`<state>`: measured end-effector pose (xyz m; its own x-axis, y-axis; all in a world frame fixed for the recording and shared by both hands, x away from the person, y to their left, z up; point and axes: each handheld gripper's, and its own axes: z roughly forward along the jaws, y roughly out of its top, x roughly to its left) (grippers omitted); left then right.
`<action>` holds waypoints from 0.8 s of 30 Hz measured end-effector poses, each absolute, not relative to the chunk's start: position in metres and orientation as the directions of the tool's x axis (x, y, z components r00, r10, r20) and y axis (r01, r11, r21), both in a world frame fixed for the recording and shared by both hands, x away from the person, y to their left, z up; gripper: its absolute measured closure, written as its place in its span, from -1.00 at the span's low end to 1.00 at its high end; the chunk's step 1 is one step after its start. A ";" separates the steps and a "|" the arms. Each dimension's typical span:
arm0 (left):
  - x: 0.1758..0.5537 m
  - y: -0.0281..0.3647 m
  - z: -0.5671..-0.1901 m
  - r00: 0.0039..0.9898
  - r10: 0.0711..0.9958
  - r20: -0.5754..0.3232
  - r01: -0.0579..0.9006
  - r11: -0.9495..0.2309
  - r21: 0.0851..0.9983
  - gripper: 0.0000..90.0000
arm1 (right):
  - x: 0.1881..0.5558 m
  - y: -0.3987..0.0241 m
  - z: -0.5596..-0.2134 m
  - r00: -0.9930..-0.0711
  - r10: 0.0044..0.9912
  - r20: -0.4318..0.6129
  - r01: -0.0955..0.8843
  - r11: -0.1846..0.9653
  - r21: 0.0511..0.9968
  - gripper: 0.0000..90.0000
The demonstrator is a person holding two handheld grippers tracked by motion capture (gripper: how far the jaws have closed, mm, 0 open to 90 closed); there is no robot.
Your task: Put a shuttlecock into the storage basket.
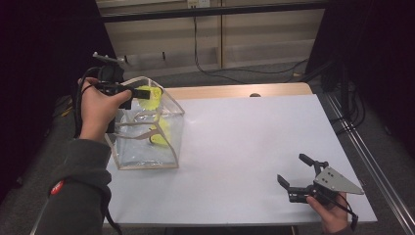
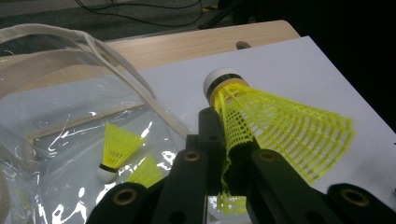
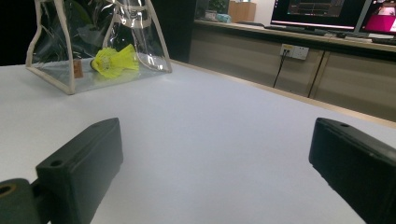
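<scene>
Your left gripper (image 2: 224, 154), jaws clamped on the skirt of a yellow plastic-mesh shuttlecock (image 2: 275, 121), holds it over the open top of the clear plastic bag with cream trim (image 1: 147, 132) at the table's left. Centre it inside the rim before releasing. Its long axis lies near level, white cork (image 2: 222, 79) pointing far. Your right gripper (image 1: 301, 176) rests near right, jaws spread, empty.

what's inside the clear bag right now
Two yellow shuttlecocks lie on the floor of the clear bag. A third shuttlecock is pinched in the left gripper above the opening. Glare hides the bag's near corners.
</scene>
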<state>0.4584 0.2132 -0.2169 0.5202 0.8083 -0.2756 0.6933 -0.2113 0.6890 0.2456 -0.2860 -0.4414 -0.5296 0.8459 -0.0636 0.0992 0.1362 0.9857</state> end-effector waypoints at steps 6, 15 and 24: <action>0.458 0.215 -0.217 0.515 0.812 -0.274 0.695 -0.208 0.688 0.96 | 0.245 -0.286 -0.441 -0.529 0.846 -0.063 0.099 0.135 0.986 -0.94; 0.458 0.218 -0.219 0.506 0.818 -0.274 0.695 -0.198 0.691 0.96 | 0.245 -0.286 -0.441 -0.529 0.846 -0.065 0.097 0.136 0.986 -0.94; 0.459 0.223 -0.220 0.496 0.826 -0.269 0.695 -0.192 0.693 0.96 | 0.245 -0.286 -0.441 -0.530 0.846 -0.059 0.103 0.133 0.986 -0.94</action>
